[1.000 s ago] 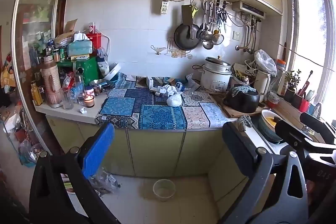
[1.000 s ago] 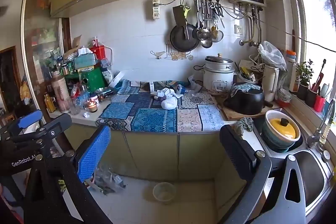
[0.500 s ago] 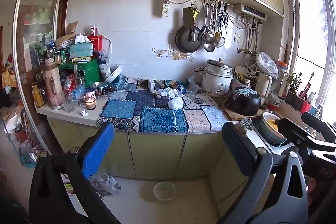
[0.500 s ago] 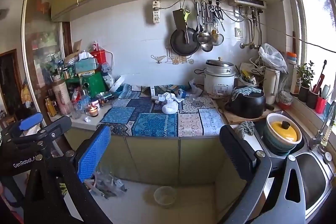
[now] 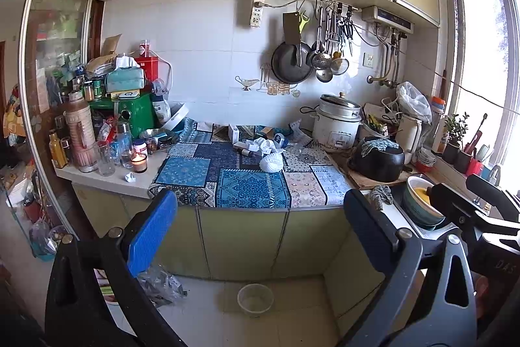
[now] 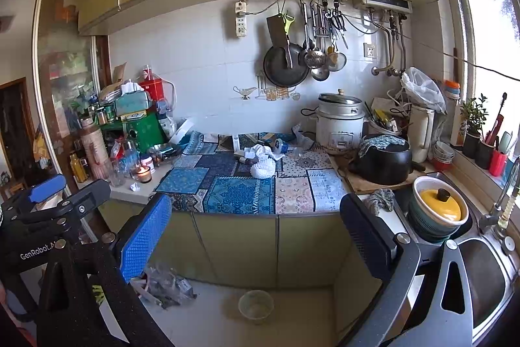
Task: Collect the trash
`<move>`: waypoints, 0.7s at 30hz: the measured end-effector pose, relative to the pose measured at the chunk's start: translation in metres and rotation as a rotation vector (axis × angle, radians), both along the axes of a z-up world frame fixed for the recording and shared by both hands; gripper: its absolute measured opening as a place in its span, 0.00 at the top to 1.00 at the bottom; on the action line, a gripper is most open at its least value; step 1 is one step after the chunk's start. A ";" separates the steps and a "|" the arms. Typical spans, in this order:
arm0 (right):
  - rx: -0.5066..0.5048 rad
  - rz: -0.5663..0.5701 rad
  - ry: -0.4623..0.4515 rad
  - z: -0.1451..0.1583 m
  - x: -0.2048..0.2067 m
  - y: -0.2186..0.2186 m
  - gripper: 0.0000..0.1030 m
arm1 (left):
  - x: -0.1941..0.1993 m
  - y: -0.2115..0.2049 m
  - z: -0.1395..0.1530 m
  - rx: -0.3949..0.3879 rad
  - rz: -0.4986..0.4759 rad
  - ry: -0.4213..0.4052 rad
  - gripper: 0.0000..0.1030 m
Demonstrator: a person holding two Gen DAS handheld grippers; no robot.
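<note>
**A:** Where did the trash lie?

**B:** Crumpled paper (image 5: 271, 161) and wrappers (image 5: 260, 146) sat mid-counter on the patterned cloth (image 5: 253, 187), near the rice cooker (image 5: 338, 126). Nothing looked collected yet.

**A:** And the tools?

**B:** The left gripper (image 5: 260, 230) and right gripper (image 6: 256, 230) both gaped wide, holding nothing, well short of the counter edge (image 5: 243, 208). Open floor lay below, with a plastic cup (image 5: 255, 298).
</note>
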State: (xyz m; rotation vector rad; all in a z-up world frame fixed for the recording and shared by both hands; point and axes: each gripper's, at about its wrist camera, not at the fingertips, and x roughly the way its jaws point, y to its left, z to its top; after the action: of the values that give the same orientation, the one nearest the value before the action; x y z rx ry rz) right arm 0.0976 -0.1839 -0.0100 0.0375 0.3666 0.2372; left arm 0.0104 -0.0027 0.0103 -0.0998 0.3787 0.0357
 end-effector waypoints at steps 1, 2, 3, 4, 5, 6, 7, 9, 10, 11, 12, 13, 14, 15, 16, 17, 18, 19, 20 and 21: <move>0.000 -0.001 0.002 0.000 0.000 0.000 0.00 | 0.001 0.000 0.000 0.000 0.000 0.000 0.00; 0.000 -0.001 0.004 -0.001 0.001 0.000 0.00 | -0.001 -0.001 -0.001 0.001 0.001 -0.001 0.00; 0.001 0.000 0.006 -0.001 0.002 -0.001 0.00 | 0.000 -0.002 -0.001 0.000 0.001 0.000 0.00; 0.000 0.000 0.008 -0.001 0.002 0.000 0.00 | 0.000 -0.002 -0.002 -0.001 0.000 0.001 0.00; 0.000 0.000 0.007 -0.001 0.001 0.000 0.00 | 0.001 -0.002 -0.002 -0.003 0.000 0.003 0.00; 0.001 0.000 0.006 -0.002 0.001 -0.001 0.00 | 0.002 -0.002 -0.002 -0.005 0.001 0.004 0.00; -0.001 -0.001 0.008 -0.002 0.002 -0.001 0.00 | 0.003 -0.003 -0.003 -0.006 0.000 0.006 0.00; 0.000 0.000 0.008 -0.002 0.002 -0.002 0.00 | 0.005 -0.004 -0.003 -0.005 0.002 0.008 0.00; 0.000 -0.001 0.008 -0.002 0.002 -0.001 0.00 | 0.005 -0.004 -0.003 -0.006 0.003 0.008 0.00; 0.000 0.000 0.009 -0.002 0.003 -0.001 0.00 | 0.006 -0.001 -0.004 -0.010 0.002 0.009 0.00; 0.000 0.000 0.010 -0.002 0.003 -0.002 0.00 | 0.005 -0.001 -0.005 -0.009 0.001 0.009 0.00; 0.000 0.000 0.010 -0.003 0.003 -0.002 0.00 | 0.006 -0.001 -0.006 -0.010 0.001 0.010 0.00; 0.000 0.000 0.010 -0.003 0.002 -0.001 0.00 | 0.007 -0.001 -0.006 -0.010 0.002 0.012 0.00; 0.000 0.000 0.012 -0.003 0.003 -0.001 0.00 | 0.007 -0.002 -0.007 -0.011 0.003 0.013 0.00; 0.000 0.001 0.014 -0.004 0.003 -0.001 0.00 | 0.008 0.001 -0.008 -0.012 0.003 0.015 0.00; -0.001 0.000 0.014 -0.004 0.004 -0.001 0.00 | 0.008 0.001 -0.009 -0.013 0.004 0.015 0.00; -0.001 -0.001 0.012 -0.004 0.004 -0.001 0.00 | 0.008 0.002 -0.009 -0.013 0.005 0.016 0.00; -0.002 0.000 0.012 -0.004 0.004 -0.001 0.00 | 0.009 0.002 -0.010 -0.015 0.005 0.017 0.00; -0.001 0.001 0.013 -0.004 0.004 -0.001 0.00 | 0.009 0.002 -0.010 -0.016 0.004 0.018 0.00; -0.001 0.001 0.014 -0.004 0.004 -0.001 0.00 | 0.010 0.002 -0.011 -0.017 0.004 0.019 0.00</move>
State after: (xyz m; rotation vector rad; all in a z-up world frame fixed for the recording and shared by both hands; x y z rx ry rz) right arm 0.1019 -0.1853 -0.0142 0.0380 0.3803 0.2374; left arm 0.0203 -0.0006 -0.0005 -0.1169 0.3974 0.0373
